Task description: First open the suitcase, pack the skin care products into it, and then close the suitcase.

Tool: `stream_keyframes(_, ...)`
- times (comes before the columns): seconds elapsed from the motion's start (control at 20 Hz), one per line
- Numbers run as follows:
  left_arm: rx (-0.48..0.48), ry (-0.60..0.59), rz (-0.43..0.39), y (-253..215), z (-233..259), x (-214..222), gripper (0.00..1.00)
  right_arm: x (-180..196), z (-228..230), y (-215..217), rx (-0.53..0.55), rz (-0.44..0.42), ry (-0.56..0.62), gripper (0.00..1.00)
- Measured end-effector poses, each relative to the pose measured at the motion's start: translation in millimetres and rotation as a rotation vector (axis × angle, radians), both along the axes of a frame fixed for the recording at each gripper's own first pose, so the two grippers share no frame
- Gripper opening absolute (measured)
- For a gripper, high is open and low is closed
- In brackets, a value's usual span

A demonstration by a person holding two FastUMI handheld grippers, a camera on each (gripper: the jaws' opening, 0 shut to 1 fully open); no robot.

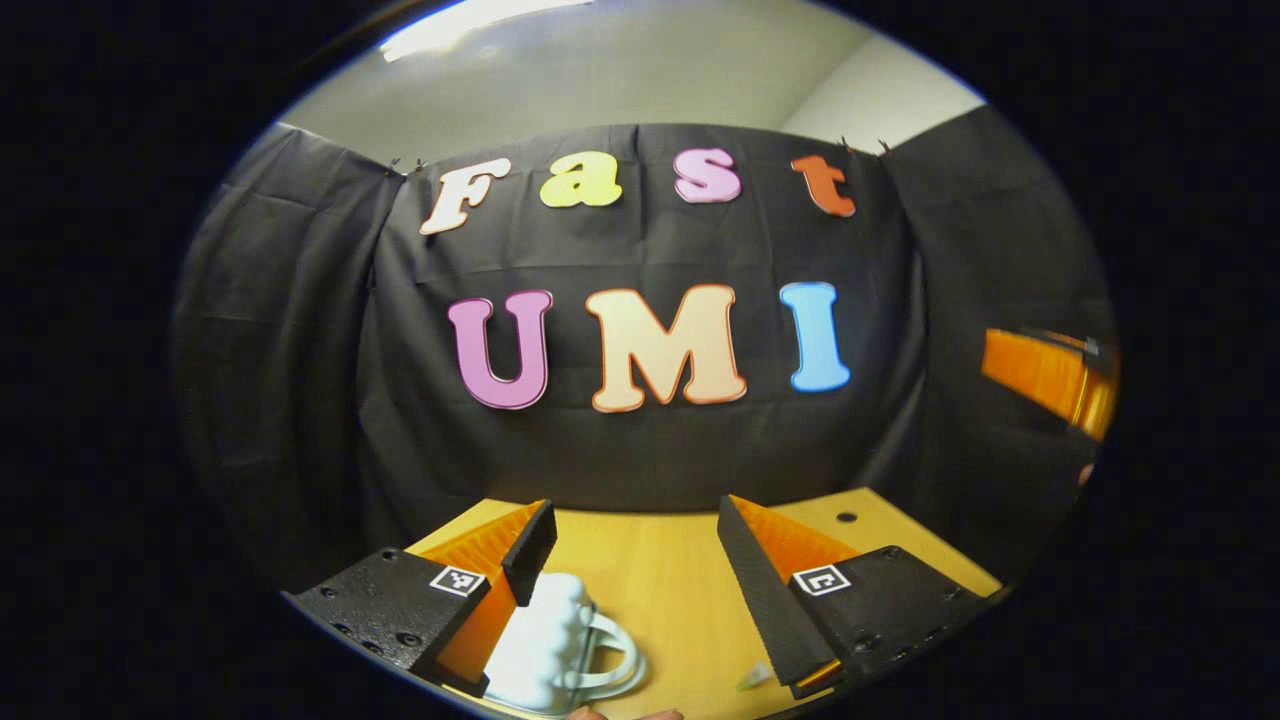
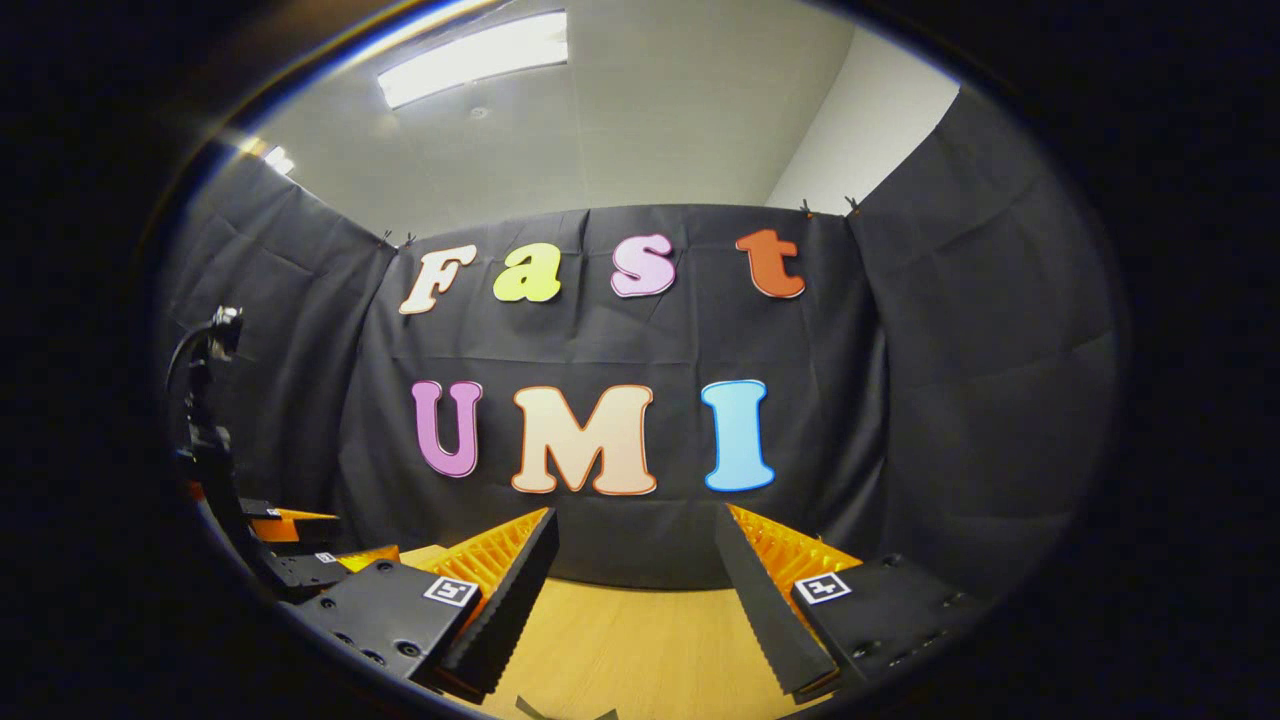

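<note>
Here, both tools gape empty: left tool, right tool; one white bottle on the table.

right gripper: fingers spread wide apart, nothing between them, held up over the table
table: light wood top, bare patch between the fingers
left gripper: off at the left edge, lower down, with a cable arcing up above it
backdrop: black cloth wall behind the table
ceiling light: lit strip, up top
</note>
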State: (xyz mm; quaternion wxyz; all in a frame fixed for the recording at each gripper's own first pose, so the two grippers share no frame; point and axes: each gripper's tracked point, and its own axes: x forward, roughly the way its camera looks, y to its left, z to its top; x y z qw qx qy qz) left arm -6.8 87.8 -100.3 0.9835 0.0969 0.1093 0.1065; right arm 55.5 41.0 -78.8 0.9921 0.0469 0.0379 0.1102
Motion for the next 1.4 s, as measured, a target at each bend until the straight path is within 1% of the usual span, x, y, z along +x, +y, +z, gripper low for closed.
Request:
stream_keyframes(0.05,0.011,0.063,0.015,14,-22,-3,0.96,4,-10,3,-0.008,-0.011,0.027,0.99)
stream_keyframes(0.1,0.001,0.123,0.015,23,-42,-5,0.95,4,-20,11,-0.005,0.004,0.044,0.98)
stream_keyframes(0.15,-0.024,0.17,0.009,26,-63,-6,0.96,7,-26,23,-0.013,0.012,0.05,0.99)
stream_keyframes(0.25,-0.081,0.296,-0.001,30,-107,-11,0.96,11,-46,28,-0.05,0.001,0.1,0.98)
stream_keyframes(0.3,-0.105,0.347,-0.006,30,-126,-13,0.95,11,-56,32,-0.063,0.007,0.126,1.0)
stream_keyframes(0.35,-0.128,0.385,-0.005,30,-143,-11,0.92,12,-62,35,-0.077,0.005,0.144,0.99)
stream_keyframes(0.4,-0.142,0.422,-0.003,29,-155,-9,0.9,14,-67,33,-0.097,-0.001,0.161,0.99)
stream_keyframes(0.55,-0.149,0.526,-0.007,27,-195,-3,0.89,16,-87,23,-0.146,-0.033,0.211,0.99)
stream_keyframes(0.6,-0.151,0.563,-0.009,24,-207,-2,0.89,16,-93,19,-0.156,-0.044,0.227,1.0)
stream_keyframes(0.75,-0.178,0.674,0.0,20,-245,-5,0.87,17,-103,9,-0.176,-0.071,0.261,0.99)
stream_keyframes(0.8,-0.196,0.688,0.007,20,-252,-3,0.85,18,-102,7,-0.175,-0.077,0.262,0.99)
stream_keyframes(0.85,-0.212,0.699,0.017,20,-259,-1,0.81,19,-102,5,-0.174,-0.086,0.258,0.99)
stream_keyframes(1.0,-0.231,0.735,0.048,27,-273,0,0.78,19,-105,2,-0.186,-0.092,0.256,0.99)
stream_keyframes(1.1,-0.256,0.752,0.042,26,-279,1,0.69,18,-109,-1,-0.2,-0.094,0.261,0.99)
stream_keyframes(1.15,-0.255,0.763,0.05,29,-281,0,0.57,18,-109,-1,-0.202,-0.095,0.26,0.99)
stream_keyframes(1.3,-0.278,0.767,0.084,37,-282,0,0.43,16,-111,-4,-0.202,-0.098,0.258,0.99)
stream_keyframes(1.35,-0.278,0.773,0.101,40,-281,-2,0.33,16,-111,-5,-0.2,-0.099,0.258,0.99)
stream_keyframes(1.4,-0.288,0.786,0.113,43,-282,-3,0.27,16,-111,-6,-0.197,-0.1,0.257,0.99)
